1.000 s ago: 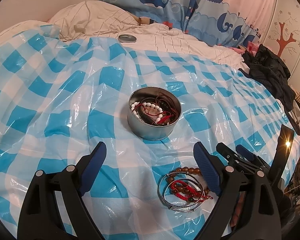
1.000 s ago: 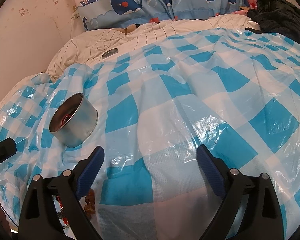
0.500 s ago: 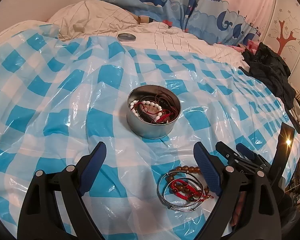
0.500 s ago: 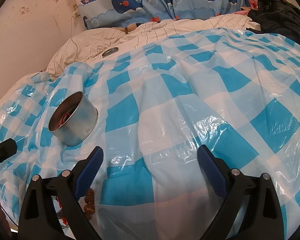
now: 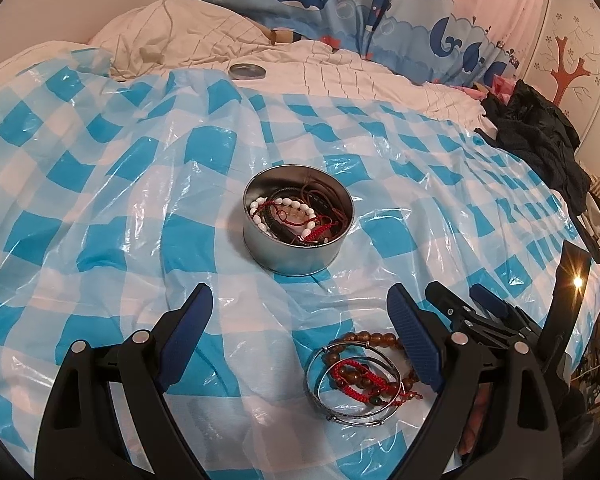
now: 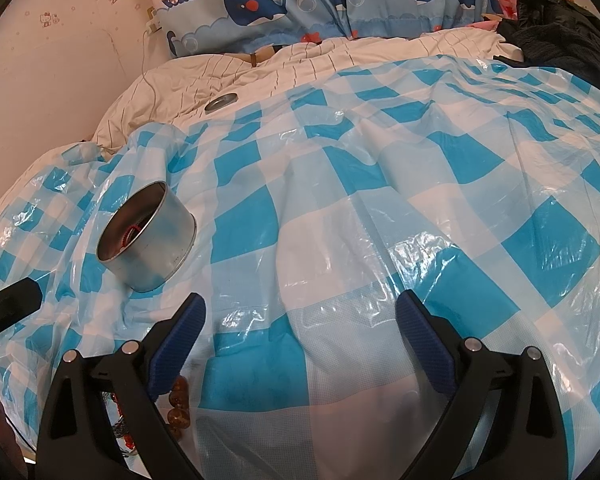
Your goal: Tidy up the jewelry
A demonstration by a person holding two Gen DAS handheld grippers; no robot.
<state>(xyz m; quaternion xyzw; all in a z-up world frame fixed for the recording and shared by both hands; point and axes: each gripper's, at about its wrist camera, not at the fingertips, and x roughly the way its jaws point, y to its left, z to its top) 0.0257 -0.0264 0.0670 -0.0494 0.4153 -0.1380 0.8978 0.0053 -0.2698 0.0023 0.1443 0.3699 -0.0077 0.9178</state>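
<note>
Bedding: blue-and-white checked plastic sheet (image 5: 112,208) spread over a bed, cream quilt (image 5: 340,76) behind it, whale-print curtain (image 5: 340,4) along the top of the frame.
Tin: round metal tin (image 5: 298,220) at the centre of the left wrist view, upright on the sheet — white beads, red cord and dark cords lie inside. In the right wrist view it sits at the left (image 6: 148,236).
Lid: small metal lid (image 5: 247,71) on the quilt, upper middle, well apart from the tin.
Loose jewelry: bracelet pile (image 5: 364,376) at lower right — silver bangles, brown beads, red cord — on the sheet, near the tin.
Left gripper (image 5: 300,340): jaws released and wide, nothing between the pads; the pile lies just beside its right finger.
Right gripper (image 6: 300,340): jaws spread wide over bare sheet, holding nothing.
Clothing: dark heap (image 5: 540,136) at the right edge.
</note>
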